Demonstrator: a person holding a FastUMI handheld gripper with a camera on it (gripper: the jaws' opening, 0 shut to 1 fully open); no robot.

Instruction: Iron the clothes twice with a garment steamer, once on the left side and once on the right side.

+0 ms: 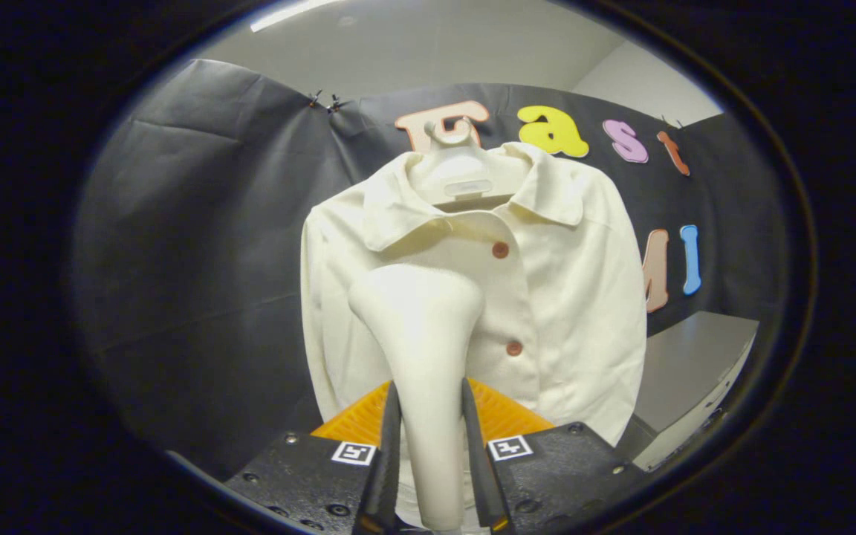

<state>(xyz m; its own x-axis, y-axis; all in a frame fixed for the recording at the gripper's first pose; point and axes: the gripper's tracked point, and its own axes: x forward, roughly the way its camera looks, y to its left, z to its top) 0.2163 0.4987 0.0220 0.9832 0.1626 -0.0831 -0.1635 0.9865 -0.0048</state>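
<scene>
- Tongs (428, 416) clenched on steamer (420, 349) handle, both fingers pressing it.
- Steamer upright, long axis running up from tongs, head in front of jacket's (547, 297) lower left front panel; contact unclear.
- Jacket on hanger (460, 174), dead ahead; 2 buttons (500, 250) beside head.
- Worktop (688, 371) off right, well apart; nothing blocking.

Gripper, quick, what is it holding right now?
Gripper: shut on the cream plastic garment steamer, raised before the cream buttoned jacket.

pale hanger (460, 172) on booth wall, cream jacket (562, 297) draped on it
</scene>
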